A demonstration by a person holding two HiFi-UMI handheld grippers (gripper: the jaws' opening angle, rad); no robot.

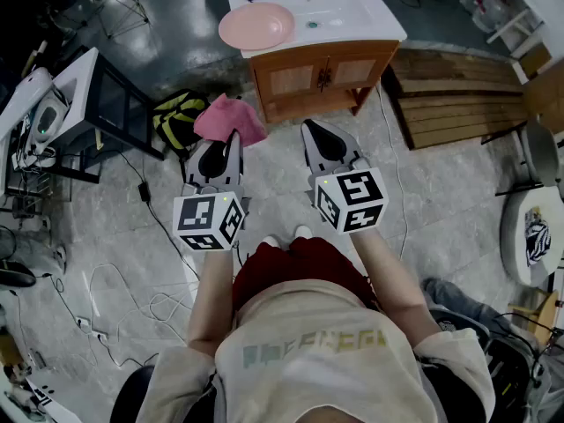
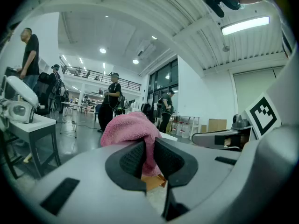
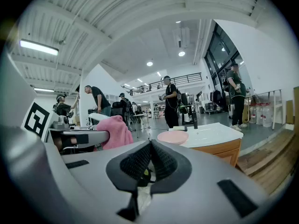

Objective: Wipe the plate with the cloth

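A pink plate (image 1: 256, 25) rests on the left end of a white sink top (image 1: 352, 11) ahead of me; the right gripper view shows the plate (image 3: 173, 136) too. My left gripper (image 1: 231, 139) is shut on a pink cloth (image 1: 230, 120), which bunches over its tip, well short of the plate. In the left gripper view the cloth (image 2: 132, 129) is pinched between the dark pads (image 2: 131, 158) of the left gripper (image 2: 148, 146). My right gripper (image 1: 309, 130) hangs beside it, jaws together and empty; its own view shows the right gripper (image 3: 149, 144) with pads meeting and the cloth (image 3: 115, 131) at left.
The sink sits on a wooden cabinet (image 1: 322, 75). A yellow-black bag (image 1: 174, 117) lies on the floor left of the cloth. A white-topped table (image 1: 66, 95) stands at left, wooden pallets (image 1: 458, 100) at right. Cables (image 1: 132, 298) trail over the floor. People stand in the hall (image 2: 111, 101).
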